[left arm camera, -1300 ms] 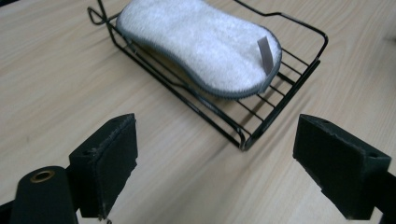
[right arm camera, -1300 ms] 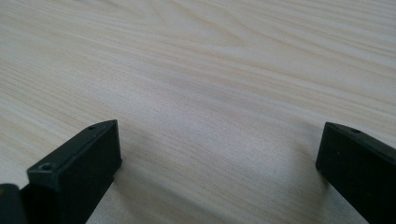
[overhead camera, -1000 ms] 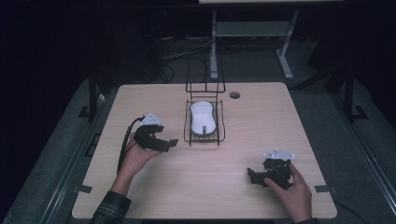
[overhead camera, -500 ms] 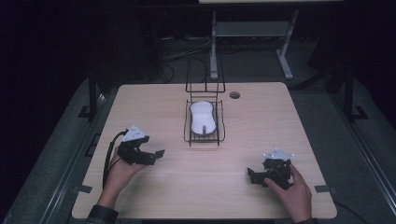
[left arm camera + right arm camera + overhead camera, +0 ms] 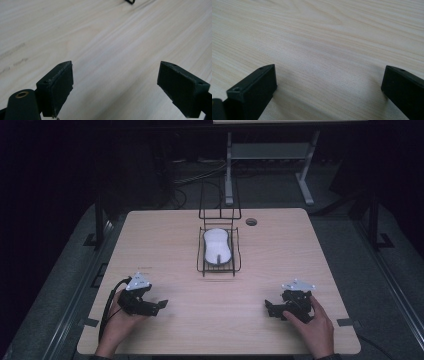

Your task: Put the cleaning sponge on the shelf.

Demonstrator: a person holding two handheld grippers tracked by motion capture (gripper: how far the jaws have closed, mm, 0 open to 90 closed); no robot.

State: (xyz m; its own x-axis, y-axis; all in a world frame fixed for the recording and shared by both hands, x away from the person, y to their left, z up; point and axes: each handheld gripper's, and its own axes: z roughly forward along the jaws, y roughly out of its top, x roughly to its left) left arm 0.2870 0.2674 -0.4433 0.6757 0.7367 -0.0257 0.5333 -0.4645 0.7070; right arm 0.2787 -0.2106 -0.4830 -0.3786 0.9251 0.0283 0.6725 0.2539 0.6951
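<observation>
Black wire basket cradles rounded white mouse on pale woodgrain table.

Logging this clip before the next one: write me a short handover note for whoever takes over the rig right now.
Left gripper: open, holding nothing, low over the table near its front left.
Right gripper: open, holding nothing, near the front right.
White mouse: lies in the black wire basket at the table's middle, far from both grippers.
Done: mouse sits in the basket.
Left: apparently nothing; both hands look parked.
</observation>
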